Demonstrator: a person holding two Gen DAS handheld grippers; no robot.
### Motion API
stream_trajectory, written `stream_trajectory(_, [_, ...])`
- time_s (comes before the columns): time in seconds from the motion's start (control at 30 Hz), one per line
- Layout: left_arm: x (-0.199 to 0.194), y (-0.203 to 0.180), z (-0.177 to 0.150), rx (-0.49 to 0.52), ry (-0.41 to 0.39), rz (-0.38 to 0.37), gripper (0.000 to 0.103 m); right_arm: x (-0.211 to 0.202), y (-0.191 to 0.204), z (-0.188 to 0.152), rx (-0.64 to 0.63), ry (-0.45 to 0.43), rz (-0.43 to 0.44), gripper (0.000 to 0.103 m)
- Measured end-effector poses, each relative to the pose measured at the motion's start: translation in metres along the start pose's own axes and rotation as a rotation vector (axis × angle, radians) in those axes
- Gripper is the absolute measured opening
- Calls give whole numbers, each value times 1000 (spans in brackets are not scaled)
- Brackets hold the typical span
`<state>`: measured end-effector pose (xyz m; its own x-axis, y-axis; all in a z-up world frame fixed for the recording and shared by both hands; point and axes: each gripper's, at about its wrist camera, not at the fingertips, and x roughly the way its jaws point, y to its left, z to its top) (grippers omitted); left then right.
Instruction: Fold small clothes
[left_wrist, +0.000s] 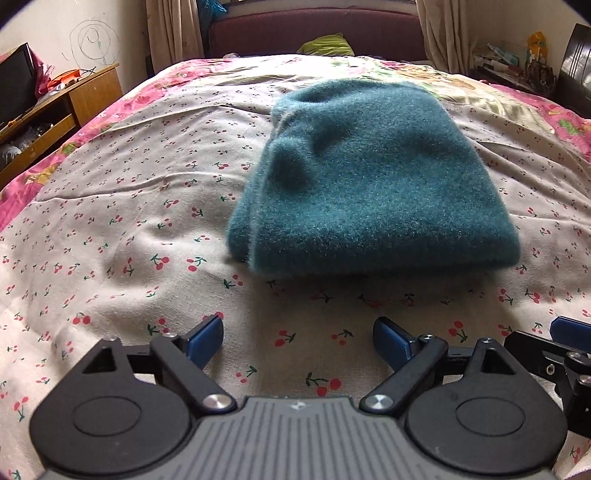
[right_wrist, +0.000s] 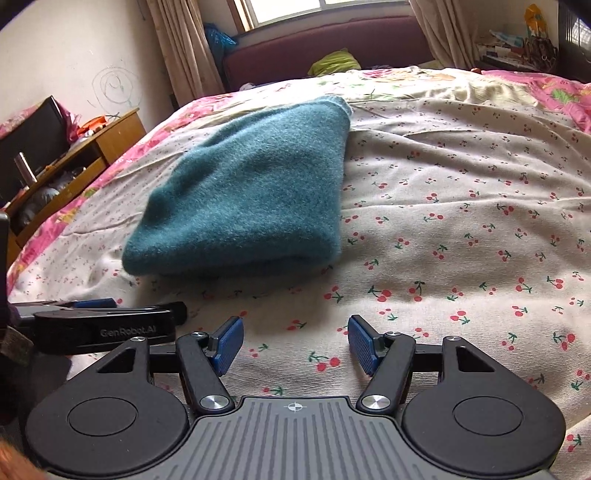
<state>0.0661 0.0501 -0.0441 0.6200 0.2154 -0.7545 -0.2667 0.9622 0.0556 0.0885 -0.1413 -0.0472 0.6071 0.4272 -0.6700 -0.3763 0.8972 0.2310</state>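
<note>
Teal knitwear, a fuzzy sweater (left_wrist: 373, 184) folded into a thick bundle, lies on the cherry-print bedsheet (left_wrist: 129, 229) near the middle of the bed. Both tools hang just short of its near edge, touching nothing. The left gripper (left_wrist: 298, 338) has its blue pads spread wide over bare sheet, and the right gripper (right_wrist: 295, 341) stands spread too, with only cloth between its fingers (the sweater sits ahead and to its left). At the far end a maroon headboard (left_wrist: 314, 33) backs a green pillow (left_wrist: 327, 44); a wooden cabinet (left_wrist: 74, 99) stands far left.
</note>
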Motion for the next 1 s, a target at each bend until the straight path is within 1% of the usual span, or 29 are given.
stream_trajectory(0.3, [-3,-2,-1,17,0,-8,101,-9,3,2,3,-3,-34,63])
stream_trajectory(0.53, [-2,-1,0,20,17,-32,103,-11,14,7,-50,0,-59,63])
stream_trajectory(0.67, [-1,3,1,-5,23,-51,103,-10,22,16,-75,-5,-70,63])
stream_trajectory(0.83, [4,8,3,-52,29,-83,103,-12,21,19,-52,-25,-59,63])
stream_trajectory(1.0, [1,10,2,-61,18,-101,103,-14,10,6,30,-49,-52,63])
